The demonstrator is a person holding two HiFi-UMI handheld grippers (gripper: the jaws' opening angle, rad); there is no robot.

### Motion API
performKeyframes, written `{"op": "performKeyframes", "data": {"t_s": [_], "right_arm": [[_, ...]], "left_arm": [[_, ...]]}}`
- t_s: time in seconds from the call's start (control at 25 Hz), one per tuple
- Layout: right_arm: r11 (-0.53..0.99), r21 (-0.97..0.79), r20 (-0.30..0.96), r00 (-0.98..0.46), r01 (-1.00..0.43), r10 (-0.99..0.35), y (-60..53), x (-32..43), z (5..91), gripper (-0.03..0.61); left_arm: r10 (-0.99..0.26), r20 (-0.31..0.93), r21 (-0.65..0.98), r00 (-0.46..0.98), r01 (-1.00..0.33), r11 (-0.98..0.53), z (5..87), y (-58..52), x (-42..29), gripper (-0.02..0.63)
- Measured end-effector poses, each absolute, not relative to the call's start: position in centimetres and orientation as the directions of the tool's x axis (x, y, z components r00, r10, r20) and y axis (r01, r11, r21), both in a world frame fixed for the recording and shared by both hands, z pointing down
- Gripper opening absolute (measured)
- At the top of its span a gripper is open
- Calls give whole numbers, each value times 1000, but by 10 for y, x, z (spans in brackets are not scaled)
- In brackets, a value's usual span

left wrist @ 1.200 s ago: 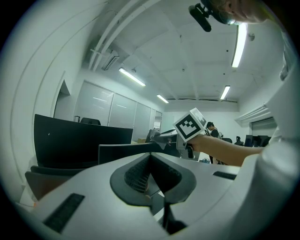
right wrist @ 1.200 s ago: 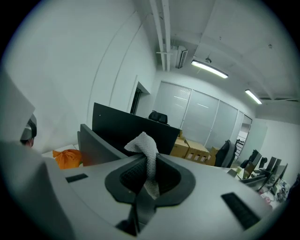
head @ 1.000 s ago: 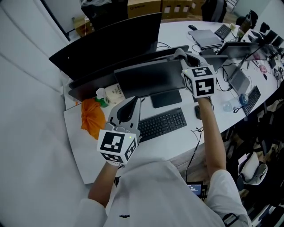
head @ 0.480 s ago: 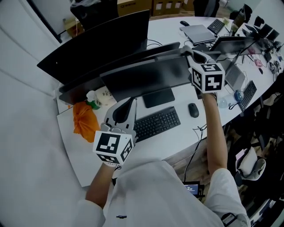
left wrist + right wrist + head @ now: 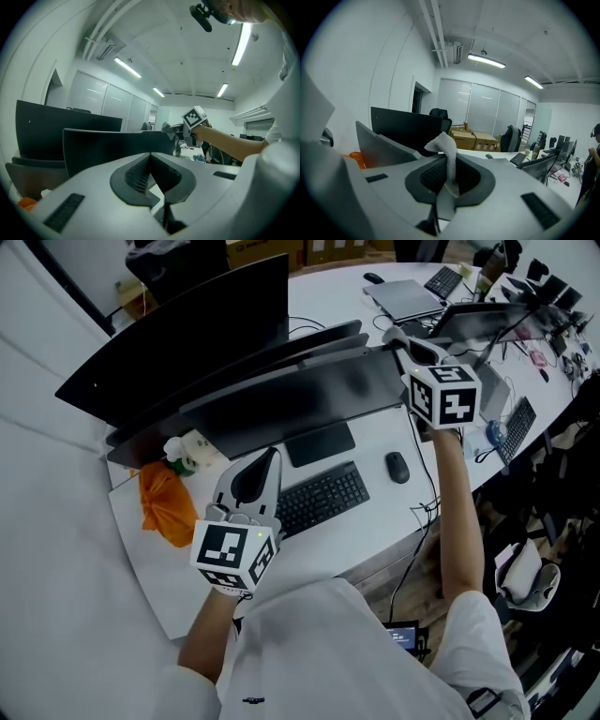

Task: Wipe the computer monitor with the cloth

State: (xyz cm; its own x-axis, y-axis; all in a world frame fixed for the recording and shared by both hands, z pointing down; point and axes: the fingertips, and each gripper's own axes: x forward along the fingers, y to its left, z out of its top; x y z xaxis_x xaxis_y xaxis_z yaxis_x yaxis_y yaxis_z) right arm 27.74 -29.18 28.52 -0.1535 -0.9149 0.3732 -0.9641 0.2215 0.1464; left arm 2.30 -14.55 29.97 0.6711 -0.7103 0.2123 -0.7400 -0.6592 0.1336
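White, curved table [image 5: 375, 521] fills an office with pale walls and strip lights on the ceiling. More tables with screens and a closed grey laptop [image 5: 411, 298] run off to the right. On the near table stands a wide, dark flat computer monitor [image 5: 300, 404] on a black square foot [image 5: 320, 443], and a second large black screen [image 5: 178, 334] rises just behind it.

In front of the monitor lie a black keyboard [image 5: 322, 500] and, to its right, a small black mouse [image 5: 397, 467], a little apart from it. At the monitor's left end sit a crumpled orange bag [image 5: 164, 504] and a white bottle with a green cap [image 5: 187, 454], close together.

The right gripper [image 5: 398, 338] is held high at the monitor's upper right corner, on an outstretched arm. Its jaws are pressed on a pale grey, waffle-textured cloth [image 5: 449, 164]. A strip of the cloth stands up out of the jaws and folds over at the top. Whether the cloth touches the monitor cannot be told from any view.

The left gripper [image 5: 267, 465] hangs low over the table, above the keyboard's left end and in front of the monitor's lower edge. Its jaws are closed against each other at the tip, with nothing between them. It points towards the monitor, and its own view shows the right gripper at the monitor's far top corner.

Brown cardboard boxes [image 5: 476, 139] stand by the far wall.
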Motion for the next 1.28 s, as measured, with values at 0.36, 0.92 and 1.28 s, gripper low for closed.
{"op": "performKeyframes", "data": {"t_s": [0.36,0.92,1.28], "right_arm": [[164,157,365,-97,-974,-926,-296,326,285,38],[77,146,332,-24,-986,-943,-301,393,286,38],[73,98,261,-45,-993,-964,-301,420,286,40]], "left_arm": [[-708,232,135,667,-743,-656,309,-149,35,18],[-713,262,110,650,-754,-647,316,-152,37,18],[-706,281,114,650,-753,-649,326,-152,39,18]]}}
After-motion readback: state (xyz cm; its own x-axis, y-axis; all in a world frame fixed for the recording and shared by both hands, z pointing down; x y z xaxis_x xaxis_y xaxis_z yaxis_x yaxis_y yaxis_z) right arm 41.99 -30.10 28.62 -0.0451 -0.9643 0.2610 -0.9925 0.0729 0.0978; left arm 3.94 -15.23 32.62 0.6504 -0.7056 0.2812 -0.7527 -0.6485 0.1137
